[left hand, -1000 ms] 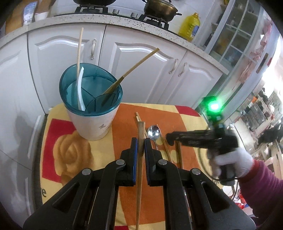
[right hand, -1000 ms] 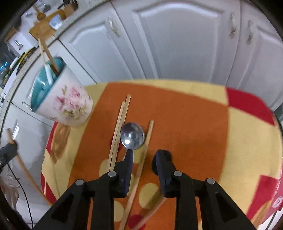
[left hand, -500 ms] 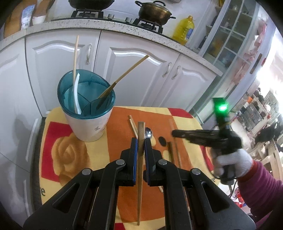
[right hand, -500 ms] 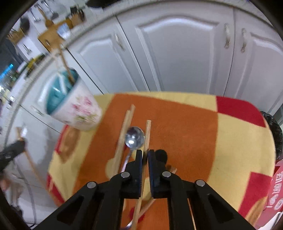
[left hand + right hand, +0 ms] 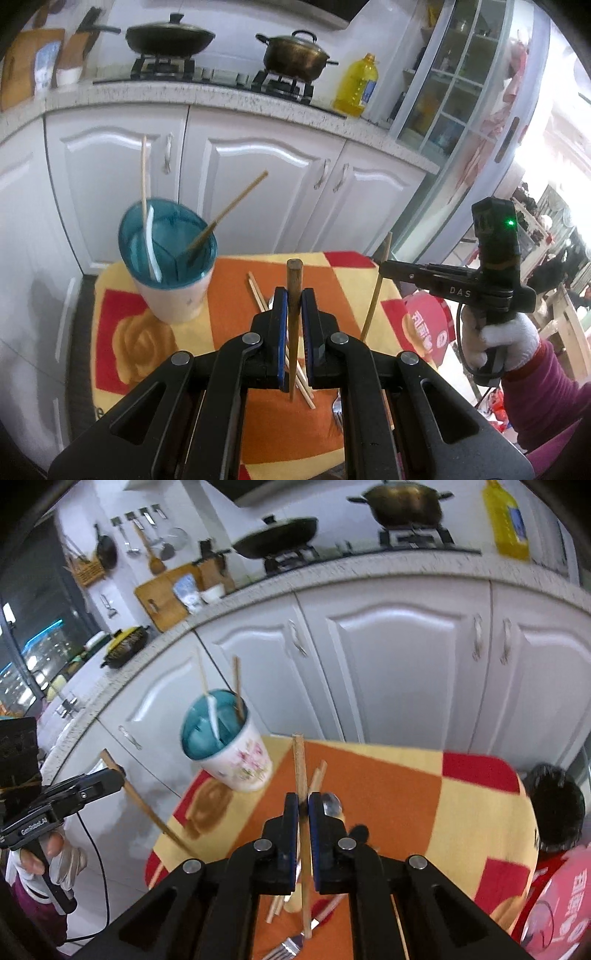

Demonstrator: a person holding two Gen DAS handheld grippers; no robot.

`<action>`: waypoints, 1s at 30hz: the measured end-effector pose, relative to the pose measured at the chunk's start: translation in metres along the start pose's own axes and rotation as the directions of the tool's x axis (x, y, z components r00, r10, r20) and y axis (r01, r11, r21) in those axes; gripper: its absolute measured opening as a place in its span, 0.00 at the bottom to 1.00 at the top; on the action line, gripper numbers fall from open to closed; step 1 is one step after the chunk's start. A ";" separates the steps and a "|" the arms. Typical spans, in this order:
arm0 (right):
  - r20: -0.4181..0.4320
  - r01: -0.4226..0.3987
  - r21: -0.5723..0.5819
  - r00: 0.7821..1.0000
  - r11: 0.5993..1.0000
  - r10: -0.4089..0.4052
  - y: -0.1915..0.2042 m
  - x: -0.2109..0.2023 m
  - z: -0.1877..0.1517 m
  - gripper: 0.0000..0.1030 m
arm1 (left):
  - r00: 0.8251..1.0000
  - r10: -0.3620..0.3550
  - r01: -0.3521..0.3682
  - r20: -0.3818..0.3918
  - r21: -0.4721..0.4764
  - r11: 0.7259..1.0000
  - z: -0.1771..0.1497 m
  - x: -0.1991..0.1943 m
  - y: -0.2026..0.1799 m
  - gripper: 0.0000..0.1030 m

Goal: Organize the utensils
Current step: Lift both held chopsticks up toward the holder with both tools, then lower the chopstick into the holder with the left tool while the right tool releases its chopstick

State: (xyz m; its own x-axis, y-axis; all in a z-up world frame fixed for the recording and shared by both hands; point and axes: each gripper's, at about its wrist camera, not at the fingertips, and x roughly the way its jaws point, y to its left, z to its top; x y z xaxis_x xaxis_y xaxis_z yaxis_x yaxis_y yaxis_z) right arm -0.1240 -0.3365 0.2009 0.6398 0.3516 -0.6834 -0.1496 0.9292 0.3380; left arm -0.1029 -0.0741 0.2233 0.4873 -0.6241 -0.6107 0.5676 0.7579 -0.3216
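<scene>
My left gripper is shut on a dark wooden chopstick, held up above the table. The white floral utensil cup with a teal insert stands at the table's back left, holding two wooden sticks and a white utensil. My right gripper is shut on a light wooden chopstick, lifted off the cloth; it also shows in the left wrist view. A pair of chopsticks, a metal spoon and a fork lie on the orange and yellow tablecloth.
White kitchen cabinets stand right behind the table. A red bag sits beside the table's right edge. A counter with pots and an oil bottle runs above the cabinets.
Both grippers have risen well above the table. The right gripper shut on a light chopstick and lifted it. The left kept hold of its dark chopstick.
</scene>
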 end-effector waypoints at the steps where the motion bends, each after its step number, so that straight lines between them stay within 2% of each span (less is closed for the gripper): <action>1: 0.012 -0.007 -0.013 1.000 1.000 0.007 0.005 -0.003 0.005 0.05 | 1.000 -0.002 0.002 0.007 0.000 1.000 0.003 -0.003 0.000 0.06; 9: 0.061 -0.022 -0.063 0.998 0.998 0.026 0.028 -0.017 0.030 0.05 | 0.998 0.019 -0.019 0.055 0.002 1.000 0.022 -0.020 0.005 0.06; 22: 0.116 -0.088 -0.107 0.988 0.990 0.101 0.050 -0.032 0.064 0.05 | 0.988 0.054 -0.054 0.147 -0.005 0.999 0.060 -0.049 0.016 0.06; 30: 0.163 -0.141 -0.158 0.973 0.977 0.166 0.076 -0.044 0.101 0.05 | 0.967 0.111 -0.111 0.231 -0.011 0.994 0.096 -0.073 0.030 0.06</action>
State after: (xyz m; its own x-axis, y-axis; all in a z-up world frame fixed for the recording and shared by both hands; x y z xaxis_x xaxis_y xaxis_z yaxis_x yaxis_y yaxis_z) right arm -0.0875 -0.2924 0.3215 0.7202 0.4778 -0.5029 -0.3553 0.8768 0.3241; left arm -0.0576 -0.0241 0.3280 0.6870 -0.5634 -0.4589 0.5025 0.8245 -0.2600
